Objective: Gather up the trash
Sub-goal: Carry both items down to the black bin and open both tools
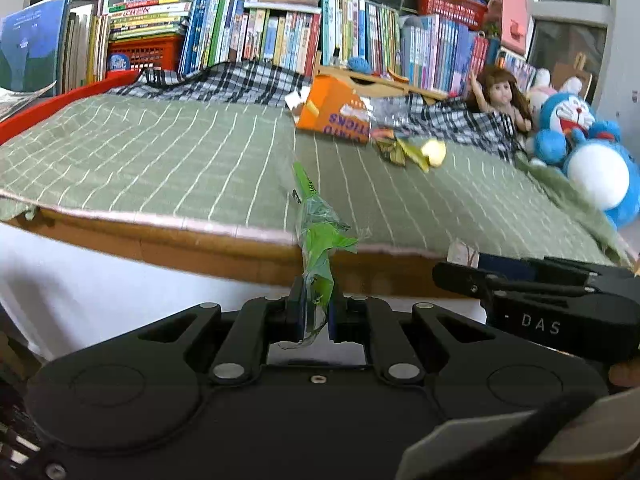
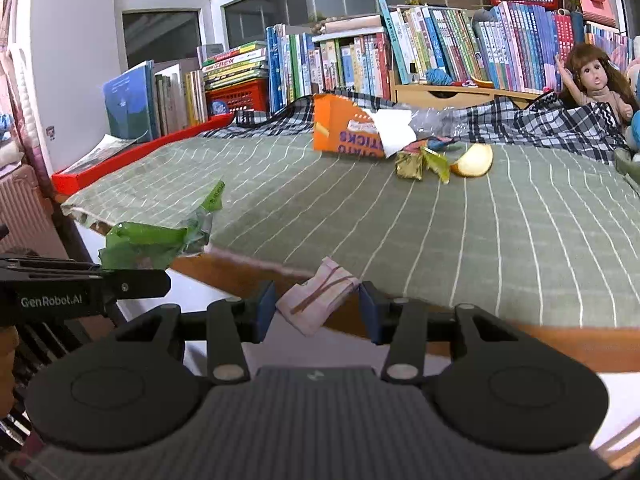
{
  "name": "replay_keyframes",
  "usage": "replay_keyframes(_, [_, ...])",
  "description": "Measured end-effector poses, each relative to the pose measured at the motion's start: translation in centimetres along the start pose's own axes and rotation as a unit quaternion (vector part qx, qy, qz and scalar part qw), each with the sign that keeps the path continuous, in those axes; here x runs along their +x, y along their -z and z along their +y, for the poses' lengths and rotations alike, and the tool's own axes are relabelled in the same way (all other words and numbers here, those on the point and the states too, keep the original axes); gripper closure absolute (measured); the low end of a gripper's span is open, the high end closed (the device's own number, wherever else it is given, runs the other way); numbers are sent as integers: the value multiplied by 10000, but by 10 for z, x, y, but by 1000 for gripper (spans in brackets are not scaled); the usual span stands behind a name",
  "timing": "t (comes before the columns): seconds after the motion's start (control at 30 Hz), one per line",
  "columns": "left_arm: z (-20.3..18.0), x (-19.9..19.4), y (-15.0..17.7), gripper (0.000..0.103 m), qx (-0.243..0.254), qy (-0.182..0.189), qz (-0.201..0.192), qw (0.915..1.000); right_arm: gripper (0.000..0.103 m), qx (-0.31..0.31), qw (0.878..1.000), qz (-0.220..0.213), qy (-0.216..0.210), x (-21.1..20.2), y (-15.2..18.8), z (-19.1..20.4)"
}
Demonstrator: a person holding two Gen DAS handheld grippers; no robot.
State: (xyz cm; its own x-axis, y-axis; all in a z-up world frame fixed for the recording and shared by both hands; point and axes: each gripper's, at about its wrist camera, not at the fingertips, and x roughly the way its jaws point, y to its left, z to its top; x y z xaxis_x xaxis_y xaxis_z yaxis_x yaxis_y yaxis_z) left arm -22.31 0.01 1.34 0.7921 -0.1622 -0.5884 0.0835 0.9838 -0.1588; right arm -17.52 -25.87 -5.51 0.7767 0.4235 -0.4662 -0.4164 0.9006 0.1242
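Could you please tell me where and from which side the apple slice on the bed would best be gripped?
Probably across the apple slice's two flat cut faces, near its thick middle. It lies alone on the green sheet with wrappers on its left, so coming from above or its clear right side seems safest.

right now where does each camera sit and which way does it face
Left wrist: on the left hand-held gripper, shut on a green wrapper, facing the bed; right hand-held gripper at its right edge.
Right wrist: on the right hand-held gripper, holding a folded tissue, same direction.
Shared: orange box, bookshelf, doll.
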Motion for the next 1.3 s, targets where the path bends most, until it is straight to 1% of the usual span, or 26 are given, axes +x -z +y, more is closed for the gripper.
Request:
replay_keyframes(0.27, [-1,1,28,93,70,4,491,9988,53,187,9995,240,-68,-4,23,8])
replay_keyframes(0.43, [-2,8,44,93,132,5,855,9962,53,284,9984,485,-46,0,40,12])
replay_keyframes(0.6, [0,26,57,93,41,53,1369,9906,53,430,9954,858,-41,11,60,13])
replay_keyframes(0.7, [0,37,64,93,117,8,1611,9869,53,526,9926,1094,-5,20,71,12])
replay_keyframes(0.93, [4,61,80,93,12,-10,2138,9769,53,750,9868,1430,96,35,90,6])
replay_keyframes(1.1, [8,76,88,93,-50,-47,2354,9719,53,931,9829,1586,108,43,97,1])
replay_keyframes(1.3, [6,97,92,92,4,-98,2584,9660,53,1020,9801,1693,154,52,104,-1])
